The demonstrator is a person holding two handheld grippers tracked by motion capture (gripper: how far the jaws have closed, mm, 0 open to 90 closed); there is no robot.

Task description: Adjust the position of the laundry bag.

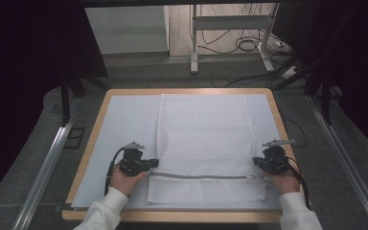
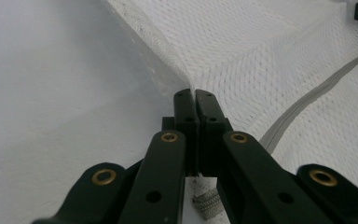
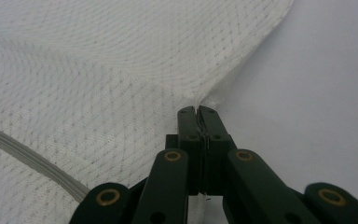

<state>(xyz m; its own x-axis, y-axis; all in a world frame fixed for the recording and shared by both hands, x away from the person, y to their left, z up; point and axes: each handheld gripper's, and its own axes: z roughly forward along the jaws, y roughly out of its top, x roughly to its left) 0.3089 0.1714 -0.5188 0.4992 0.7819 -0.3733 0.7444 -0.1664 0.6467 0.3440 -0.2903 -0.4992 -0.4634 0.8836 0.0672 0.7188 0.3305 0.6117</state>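
Mesh bag (image 1: 203, 139) flat on the white mat (image 1: 124, 124), covering the middle of the table (image 1: 98, 120) from the far edge almost to the near edge. Grey zipper (image 1: 201, 177) across it, close to the near end.

Left gripper (image 1: 154, 163) clamped on the bag's left edge, just beyond the zipper; in the left gripper view (image 2: 195, 95) jaws pressed together on a pinched ridge of mesh. Right gripper (image 1: 257, 161) likewise clamped on the right edge (image 3: 197, 111), fabric puckered at the tips. Both pinches level with each other, on opposite sides.

Likely a fold or lift of the bag, judged from the matched side grips.

To do it well:
- Keep both jaws tight; mesh thin and slippery, only a small bite held.
- Raise both hands together and evenly, so as to keep the zipper line straight.
- Hold a light outward tension between the grips to avoid sagging in the middle.
- Carry the held line towards the far edge or the near edge squarely, matching side edges.
- Lower gently, then release only once the layers lie flat, without dragging the mat.
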